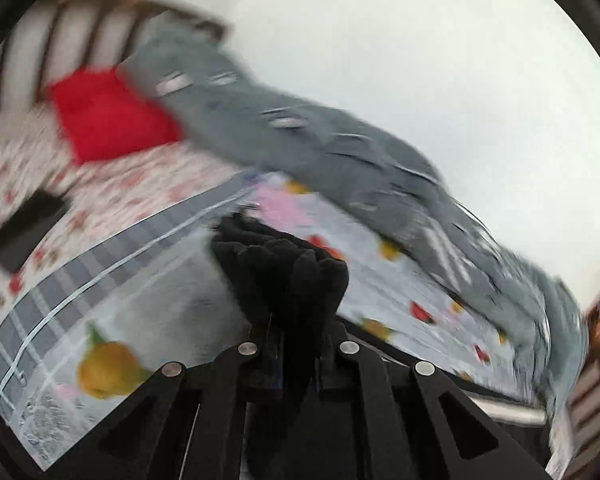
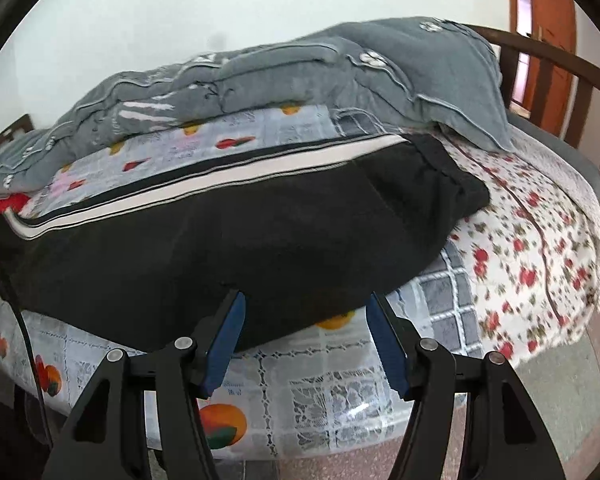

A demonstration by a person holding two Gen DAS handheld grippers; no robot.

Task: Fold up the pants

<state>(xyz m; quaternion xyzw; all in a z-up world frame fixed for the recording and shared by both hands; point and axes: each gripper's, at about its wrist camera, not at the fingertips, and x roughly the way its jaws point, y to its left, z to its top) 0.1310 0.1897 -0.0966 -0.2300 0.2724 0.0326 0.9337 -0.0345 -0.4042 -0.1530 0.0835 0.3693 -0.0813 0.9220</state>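
Observation:
The black pants (image 2: 260,232), with a white striped band along one side, lie spread across a fruit-print bed cover (image 2: 320,392). My right gripper (image 2: 306,296) stands open at their near edge. The hem lies between its blue pads (image 2: 226,344), which do not press on it. In the blurred left wrist view, my left gripper (image 1: 296,320) is shut on a bunched end of the black pants (image 1: 280,264), lifted above the cover. Its fingertips are hidden under the cloth.
A folded grey quilt (image 2: 340,68) lies along the wall side of the bed. A red pillow (image 1: 108,116) and a flat black object (image 1: 28,228) rest on the floral sheet (image 2: 520,240). A wooden bed rail (image 2: 560,64) curves at the right, and floor shows below the bed's edge.

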